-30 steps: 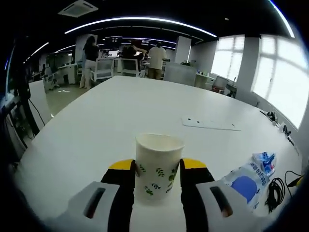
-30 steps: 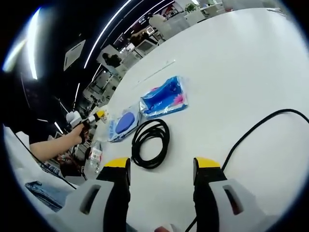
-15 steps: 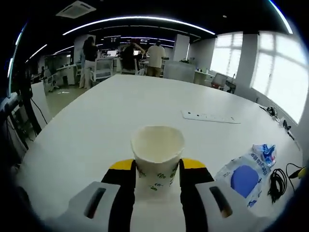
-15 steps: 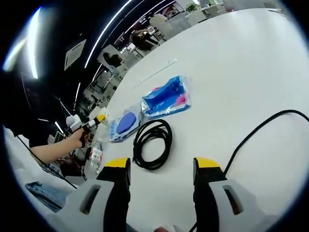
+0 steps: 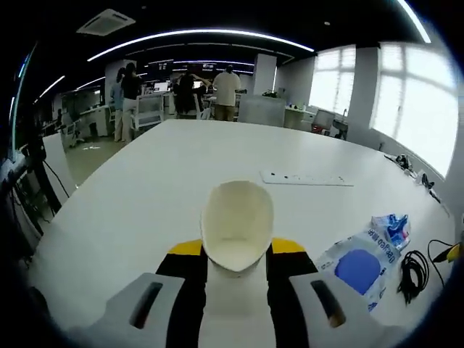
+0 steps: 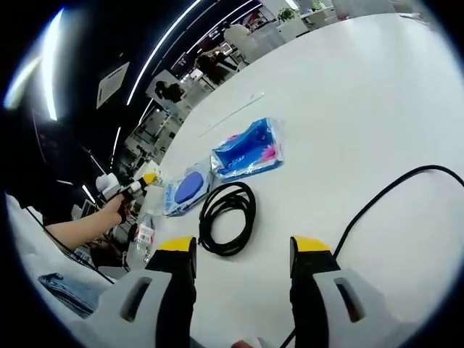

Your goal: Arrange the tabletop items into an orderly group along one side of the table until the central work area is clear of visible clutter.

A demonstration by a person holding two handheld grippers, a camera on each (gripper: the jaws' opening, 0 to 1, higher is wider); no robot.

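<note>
In the left gripper view, the left tool (image 5: pixel 235 254) grasps a white paper cup (image 5: pixel 237 225) between its two yellow-tipped jaws. The cup is tilted so its open mouth faces the camera, and the pale inside shows. Beyond the cup stretches the white counter (image 5: pixel 167 174). Ahead of the tool and slightly to its right, a flat white power strip (image 5: pixel 307 178) lies on the counter. To the tool's right lies a clear plastic packet with a blue round patch (image 5: pixel 357 265), and just past it a blue-and-white wrapped pack (image 5: pixel 389 226). Further right, near the counter's edge, sits a small coil of black cable (image 5: pixel 415 267). Several people stand among desks in the far background.

In the right gripper view, the right tool (image 6: pixel 243 279) is released, its jaws spread wide with nothing between them. Just ahead of it lies the coiled black cable (image 6: pixel 227 217). Beyond the coil sit the blue pack (image 6: pixel 247 150) and, to its left, the packet with the blue patch (image 6: pixel 186 190). A separate black cord (image 6: pixel 377 199) curves across the counter to the tool's right. At the far left, a hand (image 6: pixel 116 206) holds the other tool.
</note>
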